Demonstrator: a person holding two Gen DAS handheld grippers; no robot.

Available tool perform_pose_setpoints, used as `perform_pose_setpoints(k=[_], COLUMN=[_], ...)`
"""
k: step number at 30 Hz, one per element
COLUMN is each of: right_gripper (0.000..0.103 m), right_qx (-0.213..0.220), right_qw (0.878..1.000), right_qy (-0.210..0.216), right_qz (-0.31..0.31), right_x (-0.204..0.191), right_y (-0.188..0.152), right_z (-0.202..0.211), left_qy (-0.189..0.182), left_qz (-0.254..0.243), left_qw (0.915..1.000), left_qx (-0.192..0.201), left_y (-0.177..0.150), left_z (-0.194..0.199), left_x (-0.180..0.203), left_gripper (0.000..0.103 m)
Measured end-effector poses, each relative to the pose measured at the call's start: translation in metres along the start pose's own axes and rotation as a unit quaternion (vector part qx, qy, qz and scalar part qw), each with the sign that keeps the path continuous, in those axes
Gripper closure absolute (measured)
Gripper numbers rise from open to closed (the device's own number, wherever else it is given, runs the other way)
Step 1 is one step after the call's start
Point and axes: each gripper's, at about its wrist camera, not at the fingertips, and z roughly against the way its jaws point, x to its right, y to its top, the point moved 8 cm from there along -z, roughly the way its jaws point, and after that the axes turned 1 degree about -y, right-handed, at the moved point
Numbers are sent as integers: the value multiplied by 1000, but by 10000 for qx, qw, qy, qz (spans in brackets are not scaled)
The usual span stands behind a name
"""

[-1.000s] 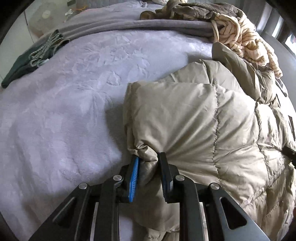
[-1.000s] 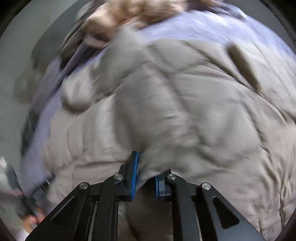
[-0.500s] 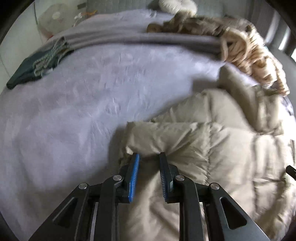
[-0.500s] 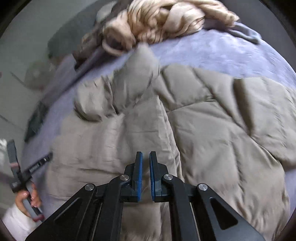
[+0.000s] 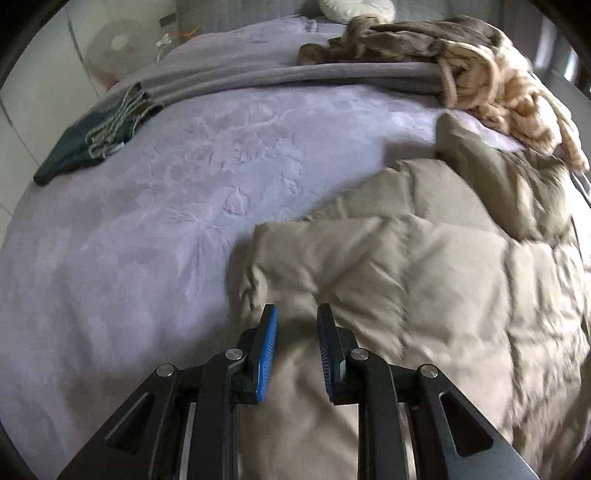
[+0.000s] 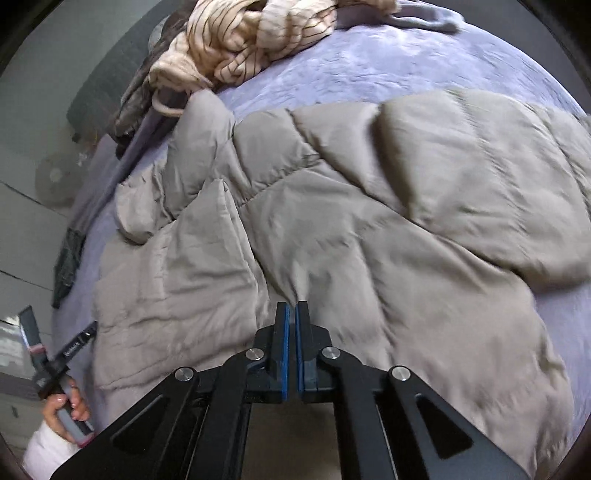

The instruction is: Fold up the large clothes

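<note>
Now the beige coat [image 5: 424, 266] lies spread and rumpled on the bed [image 5: 147, 229]. Left tongs [image 5: 295, 314] hover parted over its edge, gripping nothing; right tongs [image 6: 292, 308] are closed, empty, above its middle.

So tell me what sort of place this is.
Most likely a bedroom in a home. The work surface is a bed under a lilac embossed cover, with a pillow at its far end, loose clothes heaped on it, and a puffer coat spread out.
</note>
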Motion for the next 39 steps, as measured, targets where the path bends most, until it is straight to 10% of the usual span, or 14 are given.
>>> perform_pose_setpoints(k=[5, 11, 14, 31, 39], right_gripper=[93, 63, 62, 1, 0], right_qx=[-196, -422, -546, -358, -106], right_qw=[9989, 9969, 9961, 9886, 9854], right_qy=[279, 434, 500, 1288, 1327], right_qz=[-334, -501, -486, -696, -1059], right_x=[11, 26, 33, 57, 72], right_y=[-22, -42, -46, -55, -71], right_z=[17, 34, 39, 71, 97], left_qy=[-123, -301, -265, -440, -755], left_qz=[-273, -291, -178, -557, -824], left_qw=[9995, 9989, 9994, 9960, 9928], left_qx=[-119, -195, -151, -546, -434], left_y=[-23, -49, -60, -116, -128], left_z=[31, 61, 74, 88, 107], left_x=[31, 86, 107, 172, 185], left_gripper=[79, 78, 1, 1, 1])
